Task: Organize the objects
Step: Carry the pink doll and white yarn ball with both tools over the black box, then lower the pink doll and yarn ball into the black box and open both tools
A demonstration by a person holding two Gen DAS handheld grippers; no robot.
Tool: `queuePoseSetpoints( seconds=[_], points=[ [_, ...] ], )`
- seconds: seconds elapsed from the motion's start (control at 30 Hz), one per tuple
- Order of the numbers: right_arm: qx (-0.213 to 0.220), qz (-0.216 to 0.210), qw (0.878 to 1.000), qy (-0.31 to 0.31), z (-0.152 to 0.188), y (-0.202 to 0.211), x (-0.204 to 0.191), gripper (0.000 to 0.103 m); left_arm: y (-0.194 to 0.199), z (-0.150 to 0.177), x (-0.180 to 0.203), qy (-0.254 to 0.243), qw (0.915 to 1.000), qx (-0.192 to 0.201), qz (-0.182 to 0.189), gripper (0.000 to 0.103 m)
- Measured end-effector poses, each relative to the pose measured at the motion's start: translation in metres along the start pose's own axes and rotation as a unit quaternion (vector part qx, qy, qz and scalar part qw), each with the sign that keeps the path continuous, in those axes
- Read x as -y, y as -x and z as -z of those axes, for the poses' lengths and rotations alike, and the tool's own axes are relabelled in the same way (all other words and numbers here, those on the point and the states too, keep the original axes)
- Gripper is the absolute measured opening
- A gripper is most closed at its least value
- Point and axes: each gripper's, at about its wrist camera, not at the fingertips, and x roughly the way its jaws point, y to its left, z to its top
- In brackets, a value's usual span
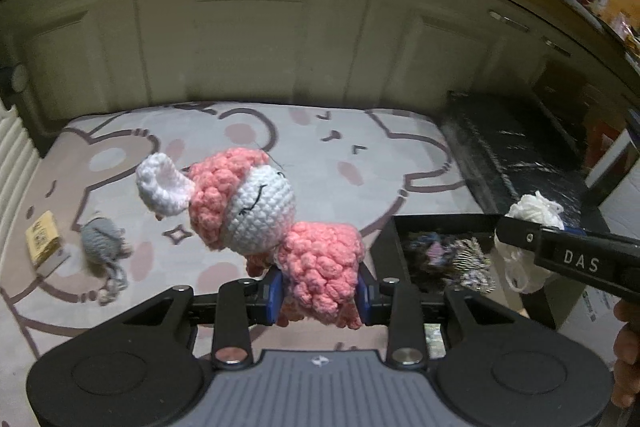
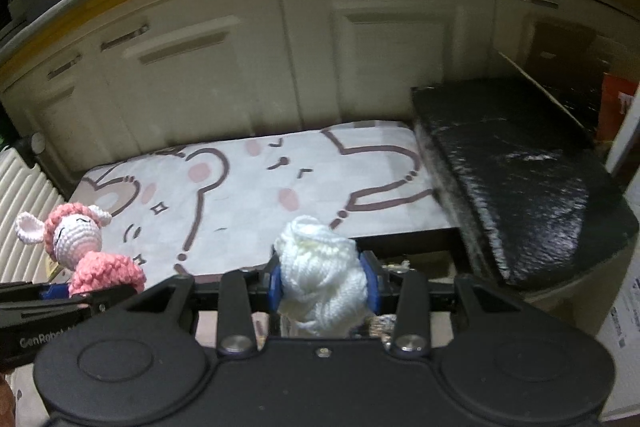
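Left gripper jaws clamped on pink-and-white crocheted sheep doll, held above cartoon-bear patterned mat. Right gripper jaws clamped on white yarn bundle, over black open box. Grey crocheted toy lies on mat

The left hand-held gripper points forward and down, its blue pads clamped on a pink doll held in the air. Beside it, the right hand-held gripper tilts down likewise, pads pressed on white yarn. Fingers show at the picture's right edge.
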Motion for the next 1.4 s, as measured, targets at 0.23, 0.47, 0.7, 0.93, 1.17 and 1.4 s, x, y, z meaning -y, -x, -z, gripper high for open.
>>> queuePoseSetpoints(
  seconds=[0.23, 0.47, 0.7, 0.93, 1.17, 1.4],
  points=[
    [0.005, 0.016, 1.0, -0.026, 0.004, 0.005, 0.034, 0.04, -0.005, -0.001, 0.031, -0.017, 0.9994, 0.001, 0.032, 0.037],
    [0.006, 0.031, 0.998, -0.048, 0.008, 0.005, 0.063, 0.04, -0.012, 0.0, 0.059, -0.031, 0.9972, 0.0, 0.067, 0.037],
    [-0.002, 0.04, 0.997, -0.06, 0.013, 0.0, 0.082, 0.04, -0.022, 0.003, 0.085, -0.046, 0.9933, -0.009, 0.106, 0.037],
    [-0.019, 0.043, 0.997, -0.063, 0.018, -0.015, 0.092, 0.04, -0.037, 0.01, 0.108, -0.065, 0.9891, -0.032, 0.128, 0.037],
    [-0.032, 0.044, 0.996, -0.068, 0.02, -0.03, 0.098, 0.041, -0.055, 0.014, 0.123, -0.08, 0.9857, -0.052, 0.139, 0.037],
    [-0.037, 0.036, 0.997, -0.057, 0.021, -0.039, 0.096, 0.049, -0.074, 0.016, 0.131, -0.082, 0.9841, -0.071, 0.141, 0.036]
  ],
)
